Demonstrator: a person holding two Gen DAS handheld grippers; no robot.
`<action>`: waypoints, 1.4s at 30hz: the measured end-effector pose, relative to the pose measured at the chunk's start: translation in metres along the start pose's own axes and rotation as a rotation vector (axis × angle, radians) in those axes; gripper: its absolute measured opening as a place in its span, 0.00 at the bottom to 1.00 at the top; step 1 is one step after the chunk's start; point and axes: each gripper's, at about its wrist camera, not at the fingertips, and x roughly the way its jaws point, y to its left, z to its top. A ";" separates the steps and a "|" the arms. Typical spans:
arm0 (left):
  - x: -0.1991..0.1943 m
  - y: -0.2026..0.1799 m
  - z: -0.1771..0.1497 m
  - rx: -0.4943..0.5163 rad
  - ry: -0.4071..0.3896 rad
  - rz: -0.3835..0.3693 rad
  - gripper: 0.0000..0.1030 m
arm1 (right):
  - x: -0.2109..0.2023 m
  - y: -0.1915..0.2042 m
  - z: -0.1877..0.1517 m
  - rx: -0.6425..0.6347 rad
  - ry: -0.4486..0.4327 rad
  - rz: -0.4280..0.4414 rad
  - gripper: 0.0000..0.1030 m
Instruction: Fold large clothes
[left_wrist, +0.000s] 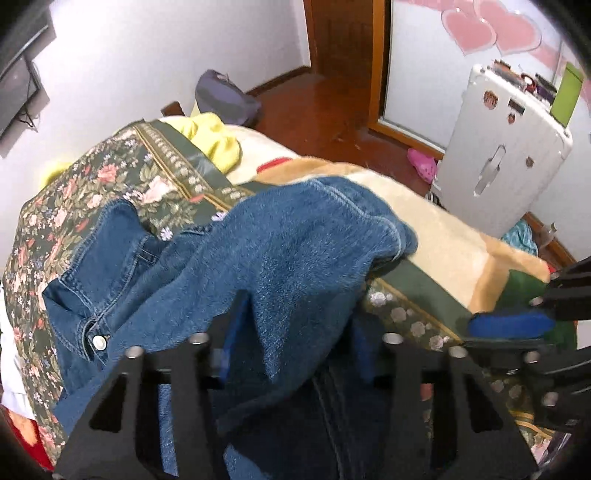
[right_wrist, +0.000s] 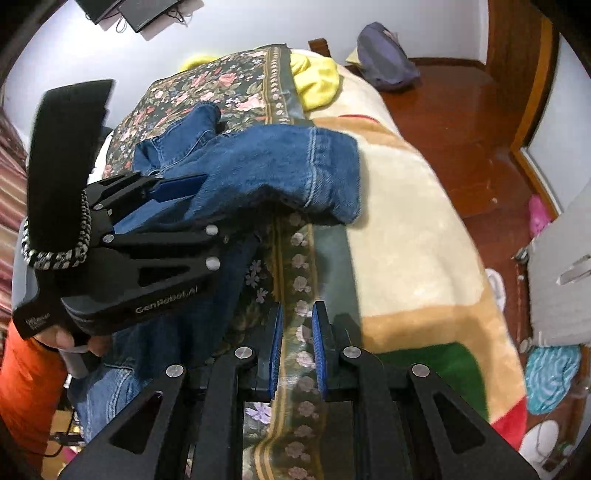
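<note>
I judge the fold as barely begun. My left gripper (right_wrist: 184, 190) is closed on a fold of the blue denim garment (left_wrist: 280, 258), with cloth bunched between its blue pads. It holds that part raised above the bed (right_wrist: 424, 229), so a cuffed end (right_wrist: 328, 173) hangs ahead of it and to its right over the cream and tan plush blanket (left_wrist: 454, 243). The rest of the denim lies crumpled below and to the left of that gripper on the dark floral bedspread (left_wrist: 110, 177), a metal button (left_wrist: 99, 341) showing near its left finger. No neat layer or straight fold line shows anywhere.

My right gripper (right_wrist: 297, 350) holds nothing: its blue pads stand a narrow gap apart, with only the bedspread's flowered border visible between them. By my reading, spreading the garment flat and every fold proper are left to do.
</note>
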 end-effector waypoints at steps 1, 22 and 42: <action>-0.006 0.002 0.000 -0.005 -0.014 -0.004 0.30 | 0.002 0.001 0.001 0.001 0.003 0.009 0.11; -0.140 0.161 -0.067 -0.356 -0.263 0.254 0.06 | 0.048 0.069 0.051 -0.126 -0.023 -0.040 0.11; -0.064 0.234 -0.299 -0.810 -0.007 0.134 0.39 | 0.072 0.069 0.023 -0.209 0.015 -0.313 0.11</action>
